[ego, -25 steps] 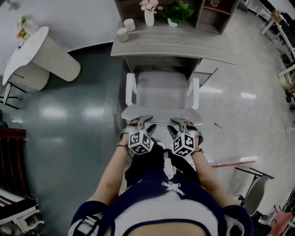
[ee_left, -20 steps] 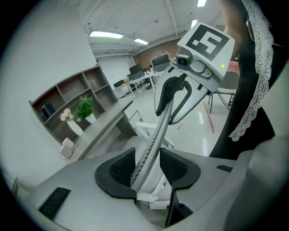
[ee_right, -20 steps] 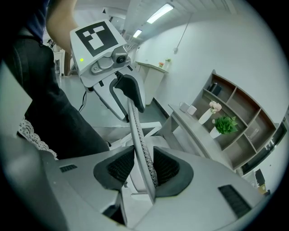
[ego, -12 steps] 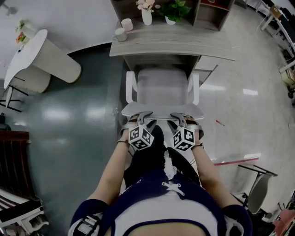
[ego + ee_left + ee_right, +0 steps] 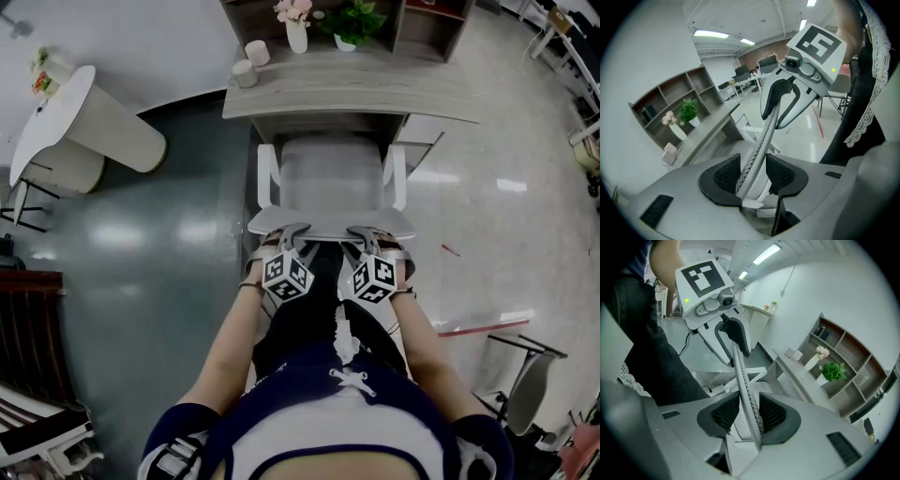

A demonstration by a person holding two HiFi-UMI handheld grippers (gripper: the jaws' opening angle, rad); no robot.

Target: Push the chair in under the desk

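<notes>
Left gripper view has your left gripper (image 5: pixel 752 176) clenched on the thin, mesh-edged rim of the backrest (image 5: pixel 761 140). The rim lies against one pad, with a sliver of gap at the other. Your right gripper (image 5: pixel 749 416) pinches the same rim further along, and looks snugger.

The two grips sit either side of the middle of that top edge, fairly close together. The chair (image 5: pixel 330 178) could therefore swivel under an uneven shove. Press forward evenly with both, and keep the rim deep between the pads so it doesn't slip out.

From the head view, the chair's front is already under the desk (image 5: pixel 375 89), while the backrest stands out just in front of you, roughly square to the opening. Watch the white armrests (image 5: pixel 266 178). The one on your right looks near the drawer unit (image 5: pixel 419 141), so I judge a slight drift that way could catch it.

Push slowly and straight, stepping with the chair. Stop as the backrest nears the desk edge, so nothing on top gets jolted.
</notes>
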